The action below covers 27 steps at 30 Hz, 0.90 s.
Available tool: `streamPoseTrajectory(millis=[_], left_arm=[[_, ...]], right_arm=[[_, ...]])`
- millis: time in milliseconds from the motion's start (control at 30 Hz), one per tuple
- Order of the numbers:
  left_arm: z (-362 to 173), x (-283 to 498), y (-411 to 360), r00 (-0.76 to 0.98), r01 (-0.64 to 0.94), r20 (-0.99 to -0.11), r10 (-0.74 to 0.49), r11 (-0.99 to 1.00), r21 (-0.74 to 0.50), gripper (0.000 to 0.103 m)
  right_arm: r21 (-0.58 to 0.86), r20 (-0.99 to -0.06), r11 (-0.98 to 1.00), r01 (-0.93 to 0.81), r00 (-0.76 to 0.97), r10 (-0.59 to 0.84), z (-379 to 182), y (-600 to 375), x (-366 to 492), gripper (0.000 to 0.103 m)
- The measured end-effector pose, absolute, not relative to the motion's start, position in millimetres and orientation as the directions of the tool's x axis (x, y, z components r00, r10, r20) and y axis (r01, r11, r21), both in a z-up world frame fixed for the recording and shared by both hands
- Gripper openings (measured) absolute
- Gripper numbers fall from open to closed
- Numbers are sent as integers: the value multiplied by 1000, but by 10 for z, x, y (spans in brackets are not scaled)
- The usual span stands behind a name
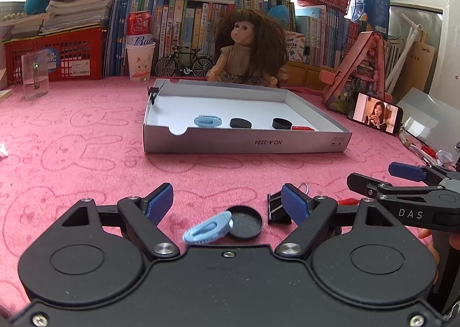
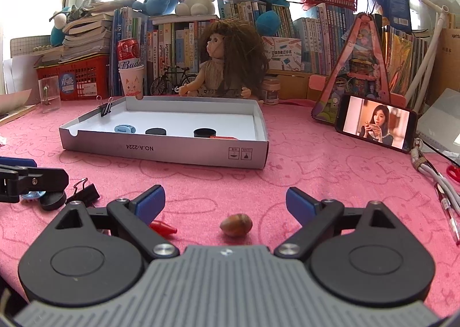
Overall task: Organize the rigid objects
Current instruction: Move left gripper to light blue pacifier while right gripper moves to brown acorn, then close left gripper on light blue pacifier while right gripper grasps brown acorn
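Nearest, the left tool [image 1: 227, 200] hangs low over the pink surface [image 1: 86, 160] with its blue pads spread wide and pinching nothing. Between them lie a light blue clip [image 1: 207, 230], tilted and leaning on the rim of a black round cap [image 1: 245, 222]. A black binder clip [image 1: 276, 209] lies just beside the right-hand pad.

Likewise, the right tool [image 2: 225, 202] is spread wide, its pads clear of everything. A brown acorn-like nut [image 2: 236, 224] rests on the cloth between them, touching neither pad. A small red piece [image 2: 163, 228] lies just by the left-hand pad, partly hidden under it.

Farther out sits a shallow white box [image 2: 161, 151], open at the top. Inside, near its front wall, stand a second light blue clip [image 1: 207, 121], two black caps [image 1: 241, 123] and a red piece [image 1: 302, 128], roughly in a row. Another binder clip [image 2: 105, 108] is clamped on the box's far left corner.

Beyond the box a doll [image 1: 248, 48] sits before a row of books [image 1: 184, 22]. To the right, a phone [image 2: 376, 123] leans upright with its screen lit.
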State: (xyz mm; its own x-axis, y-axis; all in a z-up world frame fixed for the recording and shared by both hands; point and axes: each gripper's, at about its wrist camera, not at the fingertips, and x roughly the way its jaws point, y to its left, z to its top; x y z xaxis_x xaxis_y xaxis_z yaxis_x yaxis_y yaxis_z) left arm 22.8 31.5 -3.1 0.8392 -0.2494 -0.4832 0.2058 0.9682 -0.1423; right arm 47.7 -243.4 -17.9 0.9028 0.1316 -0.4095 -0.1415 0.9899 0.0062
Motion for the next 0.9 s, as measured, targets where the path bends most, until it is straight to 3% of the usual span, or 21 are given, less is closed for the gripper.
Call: streamPoseTrajectory(millis=[367, 533, 833, 900], left_arm=[[-87, 56, 465, 845, 168, -482, -231, 971, -171, 74], [-73, 20, 543, 843, 153, -483, -236, 967, -206, 64], [-90, 9, 490, 836, 157, -485, -257, 959, -236, 44], [-100, 5, 478, 836, 157, -486, -256, 959, -234, 35]], right_arm=[[34, -402, 994, -106, 909, 111, -249, -2560, 386, 96], [33, -399, 993, -115, 909, 119, -267, -2568, 369, 93], [38, -417, 992, -121, 900, 125, -310, -2544, 362, 77], [34, -417, 992, -119, 901, 122, -313, -2538, 359, 73]])
